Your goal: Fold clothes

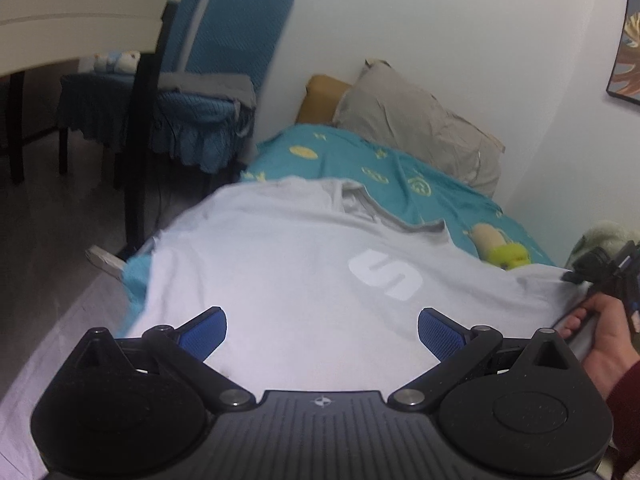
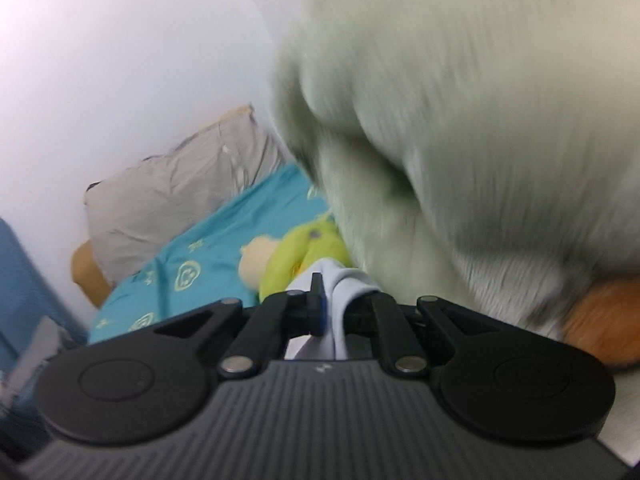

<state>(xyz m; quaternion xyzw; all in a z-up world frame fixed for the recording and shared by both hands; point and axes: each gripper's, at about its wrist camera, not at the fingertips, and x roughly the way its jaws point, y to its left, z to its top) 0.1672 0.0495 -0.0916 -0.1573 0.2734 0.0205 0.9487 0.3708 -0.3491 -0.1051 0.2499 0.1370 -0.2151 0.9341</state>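
Observation:
A light grey T-shirt [image 1: 280,264] with a white "S" print lies spread on the bed, collar toward the pillows. My left gripper [image 1: 322,330] is open and empty, just above the shirt's near part. My right gripper [image 2: 334,304] is shut on a fold of the shirt's edge [image 2: 340,292]. It also shows in the left wrist view [image 1: 600,272] at the shirt's right edge, held by a hand.
The bed has a teal patterned sheet [image 1: 360,164] and a grey pillow [image 1: 420,124] by the white wall. A yellow-green plush toy [image 2: 296,256] lies beside the shirt. A pale fluffy blanket [image 2: 480,120] looms at right. Blue chairs [image 1: 224,52] and a table stand left.

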